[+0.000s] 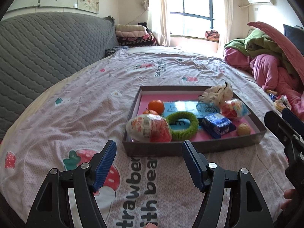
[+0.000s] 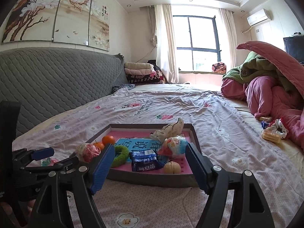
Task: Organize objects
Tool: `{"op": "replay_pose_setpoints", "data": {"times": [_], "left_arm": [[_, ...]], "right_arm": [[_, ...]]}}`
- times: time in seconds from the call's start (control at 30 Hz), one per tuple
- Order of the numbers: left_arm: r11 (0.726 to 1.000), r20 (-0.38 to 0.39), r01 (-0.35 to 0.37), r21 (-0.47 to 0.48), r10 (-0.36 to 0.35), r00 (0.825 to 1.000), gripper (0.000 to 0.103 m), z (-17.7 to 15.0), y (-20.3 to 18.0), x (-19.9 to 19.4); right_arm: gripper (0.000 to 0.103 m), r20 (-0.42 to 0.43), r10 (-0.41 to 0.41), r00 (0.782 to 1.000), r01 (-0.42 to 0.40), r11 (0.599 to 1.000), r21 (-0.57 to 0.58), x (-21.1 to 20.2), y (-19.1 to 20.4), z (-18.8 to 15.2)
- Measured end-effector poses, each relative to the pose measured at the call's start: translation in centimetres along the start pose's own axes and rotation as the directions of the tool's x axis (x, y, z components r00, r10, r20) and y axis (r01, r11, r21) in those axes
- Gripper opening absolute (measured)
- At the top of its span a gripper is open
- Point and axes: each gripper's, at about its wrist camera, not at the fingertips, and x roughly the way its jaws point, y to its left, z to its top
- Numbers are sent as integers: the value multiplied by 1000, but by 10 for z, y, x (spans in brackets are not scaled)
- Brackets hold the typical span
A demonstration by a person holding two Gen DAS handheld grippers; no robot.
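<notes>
1. Left gripper (image 1: 149, 148): jaws stood wide apart, blue ribbed pads facing each other, nothing between them and nothing touched. It hung above the printed bedsheet (image 1: 76, 114), pointing downward toward the near wall of the box.
2. Right gripper (image 2: 150, 152): jaws also wide apart, nothing clamped, no pad in contact with anything. Seen through the gap (not gripped) were items lying in the box beyond the fingertips.
3. Shallow grey box (image 2: 152, 180) sat on the sheet just ahead of both grippers; its near wall lay directly past the left gripper's right pad, and ran across between the right gripper's pads.
4. Contents, relative to the left gripper: a red-and-white wrapped snack (image 1: 149, 128) at the near left corner, just beyond the gap; green fuzzy ring (image 1: 181, 126) ahead of the right pad; two oranges (image 1: 156, 106) farther back; blue packet (image 1: 218, 125), walnut (image 1: 243, 129) and red-and-blue bag (image 1: 234, 108) ahead and to the right; white crumpled fabric (image 1: 218, 92) at the far right corner.
5. From the right gripper, the blue packet (image 2: 145, 160) and walnut (image 2: 172, 168) lay straight ahead between the pads, the ring (image 2: 118, 154) just behind the left pad.
6. Loose snacks (image 2: 271, 135) lay on the sheet well off to the right, beside the pink bedding (image 2: 266, 98).
7. The right gripper's body showed at the left view's right edge; the two sat side by side.
</notes>
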Motion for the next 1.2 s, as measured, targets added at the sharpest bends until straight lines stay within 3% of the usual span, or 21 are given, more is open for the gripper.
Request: {"op": "replay_pose_setpoints", "data": {"times": [0.8, 1.2], "left_arm": [[999, -83, 39, -2, -39, 996, 73, -34, -3, 3], [999, -121, 48, 10, -46, 992, 73, -48, -7, 2]], "right_arm": [[76, -109, -6, 994, 7, 1000, 12, -1, 11, -38], [76, -222, -54, 974, 52, 999, -13, 8, 14, -61]]}}
